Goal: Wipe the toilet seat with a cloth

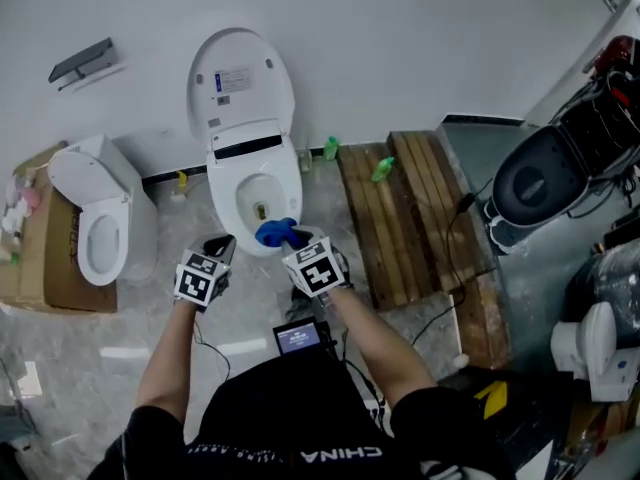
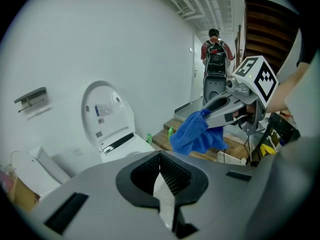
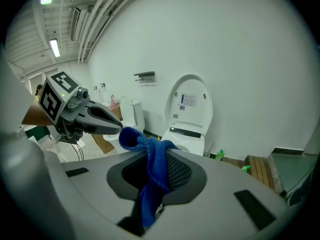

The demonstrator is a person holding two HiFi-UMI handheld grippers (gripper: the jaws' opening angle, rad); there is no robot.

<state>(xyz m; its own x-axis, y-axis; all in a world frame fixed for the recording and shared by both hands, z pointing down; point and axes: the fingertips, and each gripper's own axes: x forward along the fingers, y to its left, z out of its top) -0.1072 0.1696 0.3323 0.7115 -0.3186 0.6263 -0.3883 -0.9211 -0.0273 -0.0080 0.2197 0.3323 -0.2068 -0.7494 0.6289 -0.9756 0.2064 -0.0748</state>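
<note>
Head view: a glossy white, oval toilet [image 1: 288,178] stands at 12 o'clock, its lid [image 1: 240,78] raised against the wall. The fuzzy blue cloth [image 1: 275,234] shows over the bowl's front edge, pinched in the right tool [image 1: 292,242]. The left tool [image 1: 222,248] sits near it at 9 o'clock. A second toilet [image 1: 100,223] and a cardboard box [image 1: 55,268] lie at 9 o'clock, and a slatted wooden pallet [image 1: 400,218] at 2 o'clock.

Left gripper view: the ribbed black pads are clenched together on nothing. The bunched cloth hangs at 1 o'clock.

Right gripper view: the jaws clamp the cloth, which drapes down between the meshed pads.
</note>
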